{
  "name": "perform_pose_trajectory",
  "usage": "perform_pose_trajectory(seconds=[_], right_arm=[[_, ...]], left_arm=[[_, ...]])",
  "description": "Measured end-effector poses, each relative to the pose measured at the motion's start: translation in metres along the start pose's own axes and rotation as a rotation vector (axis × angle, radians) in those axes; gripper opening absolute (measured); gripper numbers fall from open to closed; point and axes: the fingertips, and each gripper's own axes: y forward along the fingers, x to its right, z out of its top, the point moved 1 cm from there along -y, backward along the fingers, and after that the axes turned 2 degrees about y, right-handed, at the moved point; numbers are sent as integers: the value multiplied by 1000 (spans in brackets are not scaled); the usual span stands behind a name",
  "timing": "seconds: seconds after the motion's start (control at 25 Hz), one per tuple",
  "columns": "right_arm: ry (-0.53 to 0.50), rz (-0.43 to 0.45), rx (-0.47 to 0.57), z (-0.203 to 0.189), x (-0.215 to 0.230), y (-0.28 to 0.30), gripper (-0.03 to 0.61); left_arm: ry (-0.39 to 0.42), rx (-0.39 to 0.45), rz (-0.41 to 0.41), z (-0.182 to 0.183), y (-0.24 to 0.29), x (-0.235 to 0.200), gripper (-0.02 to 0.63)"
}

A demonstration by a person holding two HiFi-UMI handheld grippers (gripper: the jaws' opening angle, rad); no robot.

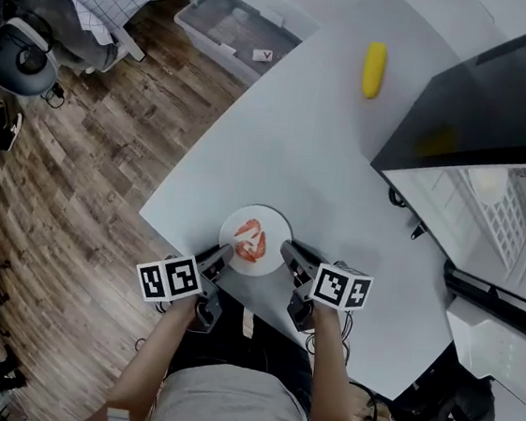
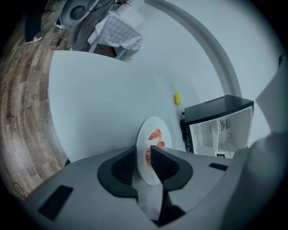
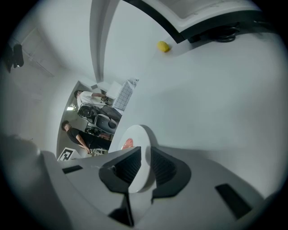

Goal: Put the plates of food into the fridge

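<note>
Left gripper [image 1: 223,259] is pointing forward and down at the near-left rim of the plate [image 1: 278,222]. Its jaws are standing apart, with the rim sitting loosely between them and a bit of daylight showing on the top side, so it isn't really pinching anything. Right gripper [image 1: 288,252] is coming in the same way on the near-right rim. That one is actually clamping, with both pads pressing on the plate edge in its own view.

Both forearms [image 1: 157,353] are reaching out from the body and converging a little, so the two grippers are making a shallow V with the plate at the tips. Each marker cube [image 1: 342,287] is riding just behind its jaws, facing up.

The plate is lying right between the two sets of jaws, at the near edge of the white table [image 1: 291,133]. I can't tell whether it's resting on the table or just off it. A reddish shrimp [image 1: 250,241] is sitting on it, just ahead of the left gripper's tips.

The fridge [image 1: 502,100] is standing ahead and well off to the right of the right gripper, door hanging open and white shelves showing. A yellow piece of food [image 1: 374,69] is lying well ahead of both grippers, just left of the fridge.
</note>
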Motion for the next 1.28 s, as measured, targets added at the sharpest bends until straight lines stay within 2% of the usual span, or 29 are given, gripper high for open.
perform_pose_trajectory(seconds=[0.12,0.2,0.24,0.48,0.96,1.28], right_arm=[[5,-18,5,1,3,0,44],[16,-18,8,0,4,-1,43],[26,-15,12,0,4,-3,43],[86,12,72,3,-2,-17,40],[221,92,337,32,-14,-77,35],[275,149,513,45,-11,-138,30]], left_arm=[[-4,-9,9,0,1,-2,91],[8,-13,29,-2,0,-4,44],[7,-13,28,-3,-1,-3,44],[11,-38,-34,1,-6,12,37],[127,-74,-167,21,-5,85,31],[139,-119,-255,5,7,136,31]])
